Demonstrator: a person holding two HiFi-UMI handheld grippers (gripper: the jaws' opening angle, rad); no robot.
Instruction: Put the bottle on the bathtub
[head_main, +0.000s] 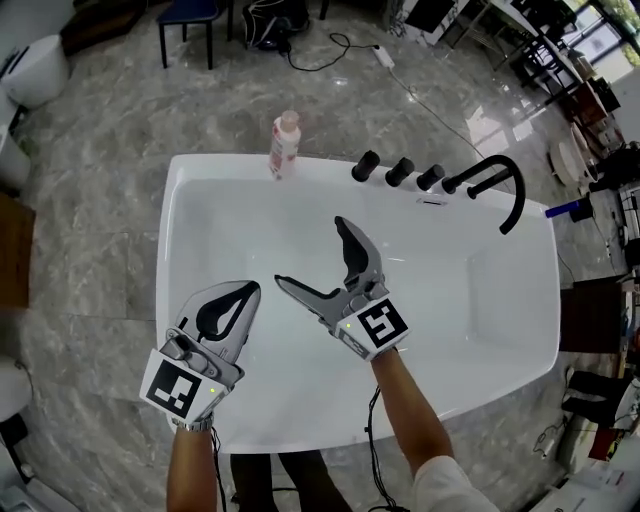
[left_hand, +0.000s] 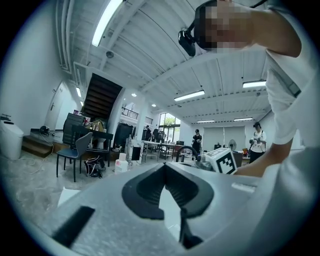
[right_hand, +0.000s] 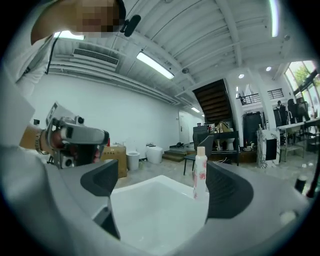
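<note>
Bottle (head_main: 285, 145) stands upright on the bathtub (head_main: 215, 166) far rim, 12 o'clock, well apart from both tools. Right hand-held gripper (head_main: 308, 251) over the basin, jaws wide open, empty. Left hand-held gripper (head_main: 250, 290) at its 8 o'clock, jaws closed, empty.

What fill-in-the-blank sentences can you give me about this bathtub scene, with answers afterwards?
The bottle stands ____ on the bathtub rim.
The right tool is ____, with nothing between its jaws.
The left tool is ____.
Beside the black faucet sit ____ black knobs.
Missing words: upright; open; shut; three.
</note>
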